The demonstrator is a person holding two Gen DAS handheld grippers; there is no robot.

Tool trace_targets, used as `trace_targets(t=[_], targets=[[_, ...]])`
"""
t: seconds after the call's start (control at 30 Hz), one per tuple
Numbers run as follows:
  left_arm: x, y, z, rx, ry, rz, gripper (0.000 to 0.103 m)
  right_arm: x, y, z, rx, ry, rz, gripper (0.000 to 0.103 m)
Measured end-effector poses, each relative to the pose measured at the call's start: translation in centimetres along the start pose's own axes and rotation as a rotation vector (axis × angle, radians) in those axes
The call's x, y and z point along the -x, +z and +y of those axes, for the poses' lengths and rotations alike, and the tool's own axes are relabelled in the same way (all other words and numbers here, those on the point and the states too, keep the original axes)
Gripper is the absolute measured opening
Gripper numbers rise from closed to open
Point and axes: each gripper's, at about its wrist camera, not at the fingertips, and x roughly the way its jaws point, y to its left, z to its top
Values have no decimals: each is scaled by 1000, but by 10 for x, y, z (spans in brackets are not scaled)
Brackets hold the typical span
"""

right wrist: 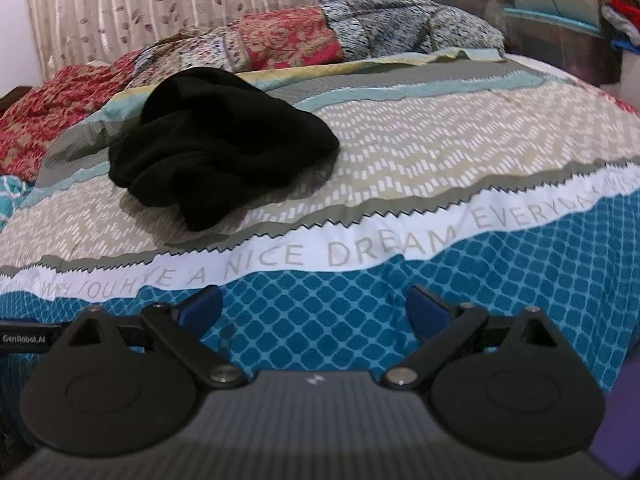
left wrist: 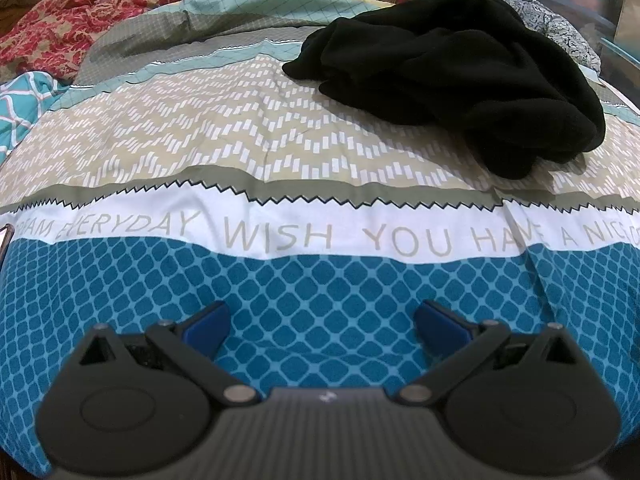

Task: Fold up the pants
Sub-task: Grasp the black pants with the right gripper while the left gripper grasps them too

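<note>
The black pants (left wrist: 452, 80) lie in a crumpled heap on the bed, resting on the beige zigzag band of the bedsheet (left wrist: 200, 140). Nothing about the heap is folded; it is bunched, with one lobe trailing toward the near edge. In the left wrist view the heap sits to the upper right, and in the right wrist view the pants (right wrist: 216, 148) sit to the upper left, so they lie between the lines of the two grippers and well ahead of both.

The left gripper (left wrist: 322, 320) hangs over the blue diamond-patterned part of the sheet, its blue-padded fingers (left wrist: 208, 322) spread wide with only sheet showing between them. The right gripper (right wrist: 314, 308) is likewise over the blue band, fingers (right wrist: 202, 306) wide apart and gripping nothing. Neither gripper touches the pants.

A white stripe with grey lettering runs across the sheet between the grippers and the heap. Behind the pants lies a red floral quilt (left wrist: 60, 24), bunched along the far side of the bed. A pale leaf-print curtain (right wrist: 200, 0) hangs behind the bed. The stacked items at the far right are too blurred to tell, perhaps boxes.
</note>
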Motion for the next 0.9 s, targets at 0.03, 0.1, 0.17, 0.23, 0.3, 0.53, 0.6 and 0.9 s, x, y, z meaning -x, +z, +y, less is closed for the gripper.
trace_targets(t=[0.03, 0.1, 0.17, 0.23, 0.3, 0.53, 0.6, 0.9], targets=[[0, 0, 0, 0, -1, 0, 103, 0, 1, 2, 11, 4, -3, 91], [0, 0, 1, 0, -3, 0, 103, 0, 4, 5, 28, 12, -8, 83], [0, 0, 1, 0, -3, 0, 103, -1, 7, 9, 56, 21, -15, 69], [-1, 0, 0, 1, -3, -1, 103, -3, 12, 13, 82, 31, -22, 64], [-1, 0, 1, 1, -3, -1, 103, -4, 18, 17, 114, 46, -38, 63], [-1, 0, 0, 1, -12, -3, 103, -24, 50, 44, 259, 106, -81, 64], [-1, 0, 1, -1, -18, -6, 103, -29, 57, 54, 313, 127, -88, 67], [2, 3, 10, 28, -72, 1, 102, -67, 71, 84, 507, 168, -41, 60]])
